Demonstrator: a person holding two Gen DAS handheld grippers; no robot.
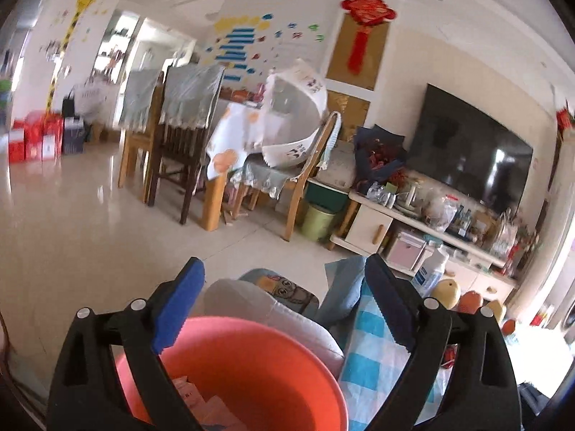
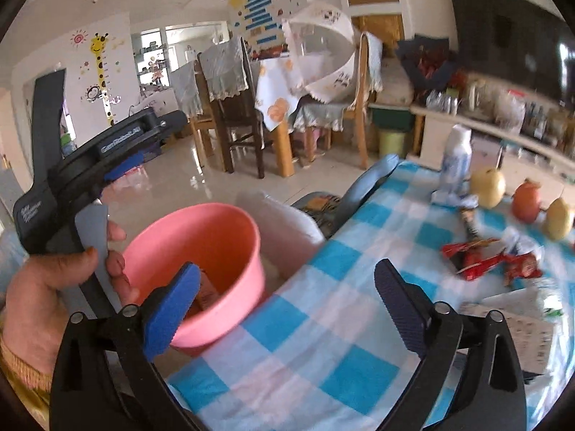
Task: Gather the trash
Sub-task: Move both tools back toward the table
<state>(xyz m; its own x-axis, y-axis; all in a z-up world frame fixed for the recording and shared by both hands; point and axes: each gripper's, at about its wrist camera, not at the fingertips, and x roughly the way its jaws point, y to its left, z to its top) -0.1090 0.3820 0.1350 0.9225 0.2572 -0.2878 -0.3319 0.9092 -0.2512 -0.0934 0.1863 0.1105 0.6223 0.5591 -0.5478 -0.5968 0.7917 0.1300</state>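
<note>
Checked cloth [image 2: 323,359] covers the table; red wrappers [image 2: 492,260] lie on it near the fruit, well apart from the pink bin [image 2: 201,237]. They look light, crinkly, slippery — pinch a twisted end. Left gripper [image 1: 284,305] and right gripper [image 2: 287,305] both gape wide, empty.

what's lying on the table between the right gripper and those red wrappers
Nothing: in the right wrist view only bare blue-checked tablecloth stretches from the open right gripper to the red wrappers.

White lettering on the black body of the left tongs [image 2: 134,136] seems to read "GenRobot.AI"; other print is too blurred to read.
</note>
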